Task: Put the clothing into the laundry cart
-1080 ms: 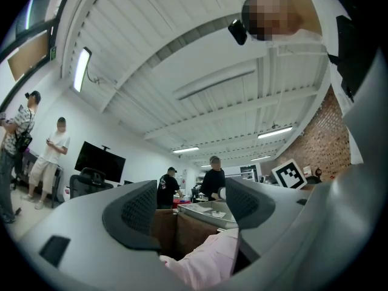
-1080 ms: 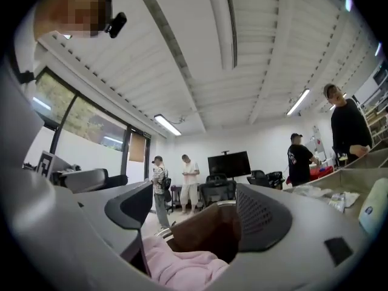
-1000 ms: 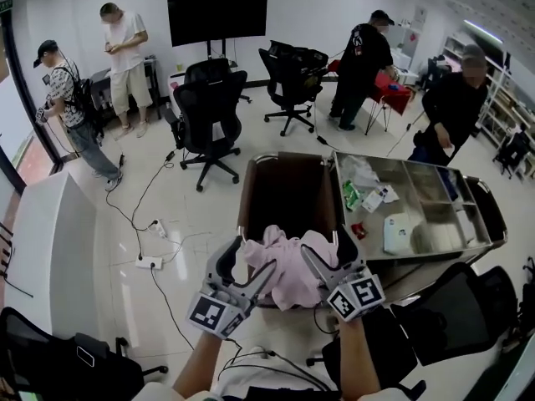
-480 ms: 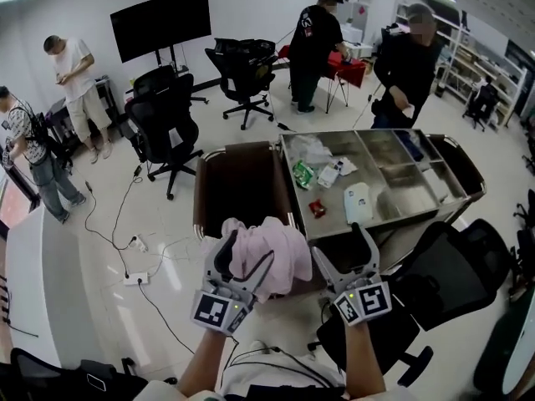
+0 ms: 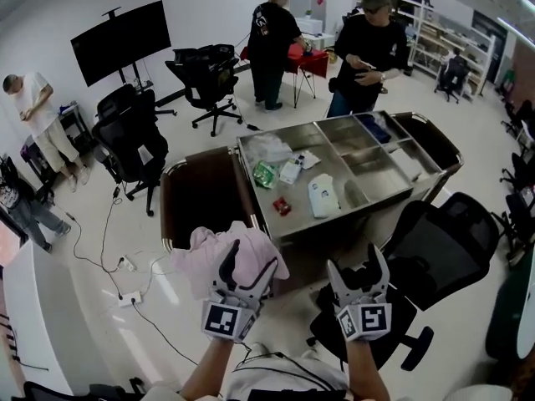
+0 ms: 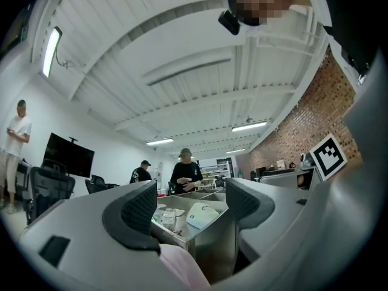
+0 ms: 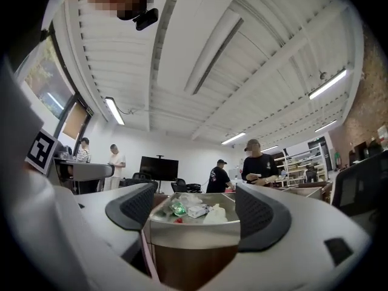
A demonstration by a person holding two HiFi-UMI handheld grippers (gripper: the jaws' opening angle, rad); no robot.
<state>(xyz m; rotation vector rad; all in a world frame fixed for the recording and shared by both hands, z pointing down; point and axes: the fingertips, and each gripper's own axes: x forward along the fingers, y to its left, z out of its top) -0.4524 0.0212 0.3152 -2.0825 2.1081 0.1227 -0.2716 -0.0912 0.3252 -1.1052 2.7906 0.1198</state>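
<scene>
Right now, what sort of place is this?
Probably a shared office or lab workspace: black swivel office chairs stand on a pale hard floor, a large black screen on a stand is by the wall, and open storage shelves line the far side.

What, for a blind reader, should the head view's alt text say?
A pink crumpled garment drapes over the left tool near the rim of a dark brown laundry cart. The open right tool is empty, beside a steel trolley.
</scene>
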